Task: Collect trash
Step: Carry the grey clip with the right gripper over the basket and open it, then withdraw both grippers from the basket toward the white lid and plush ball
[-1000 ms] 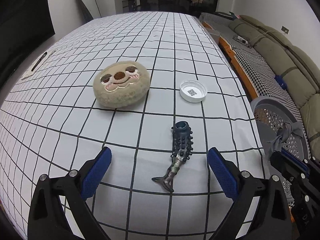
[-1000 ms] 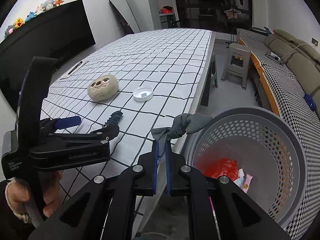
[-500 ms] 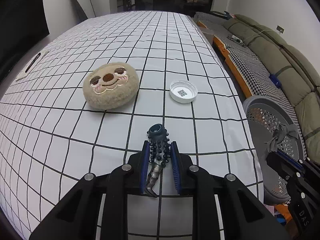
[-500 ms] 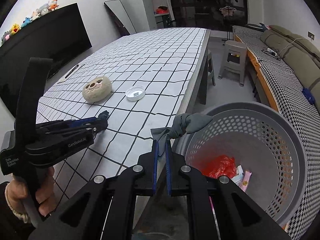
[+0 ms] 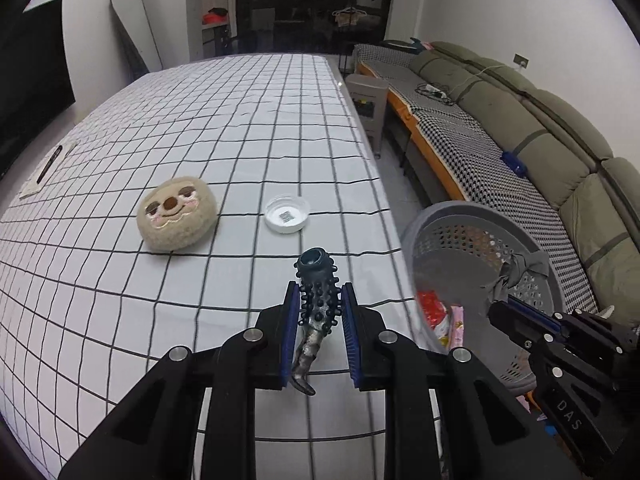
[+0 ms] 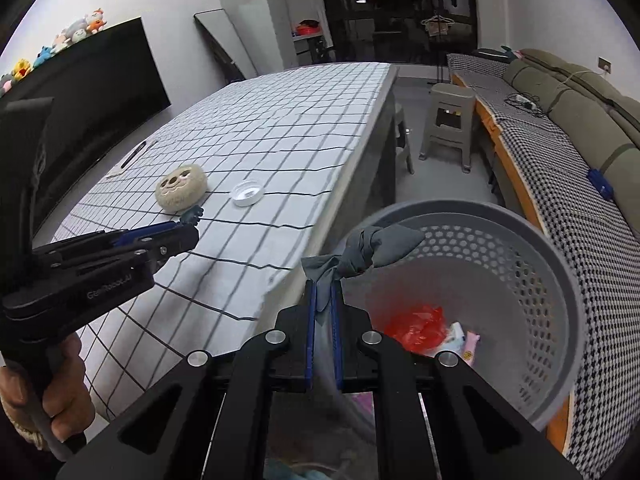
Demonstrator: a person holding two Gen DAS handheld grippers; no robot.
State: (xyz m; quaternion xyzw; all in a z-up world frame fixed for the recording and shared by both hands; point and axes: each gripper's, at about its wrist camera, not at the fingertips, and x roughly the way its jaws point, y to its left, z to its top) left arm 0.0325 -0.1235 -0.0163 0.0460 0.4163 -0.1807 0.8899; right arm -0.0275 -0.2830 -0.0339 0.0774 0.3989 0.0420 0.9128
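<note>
My left gripper (image 5: pixel 320 304) is shut on a dark spiky toy (image 5: pixel 318 292) and holds it raised above the table near the right edge; its tip also shows in the right wrist view (image 6: pixel 192 213). My right gripper (image 6: pixel 323 300) is shut on a knotted grey cloth strip (image 6: pixel 360 256) tied to the rim of a grey perforated basket (image 6: pixel 560 280). The basket (image 5: pixel 440 216) hangs beside the table edge. It holds a red wrapper (image 6: pixel 420 324) and other scraps. A white lid (image 5: pixel 287 213) lies on the table.
A tan sloth plush (image 5: pixel 176 212) lies left of the lid on the checked tablecloth (image 5: pixel 240 120). A pen on paper (image 5: pixel 48 166) lies at the far left. A sofa (image 5: pixel 540 128) and a plastic stool (image 6: pixel 448 128) stand to the right.
My left gripper closed on the spiky toy and lifted it off the table, moving toward the basket. My right gripper kept hold of the cloth strip, and the basket has come closer to the table.
</note>
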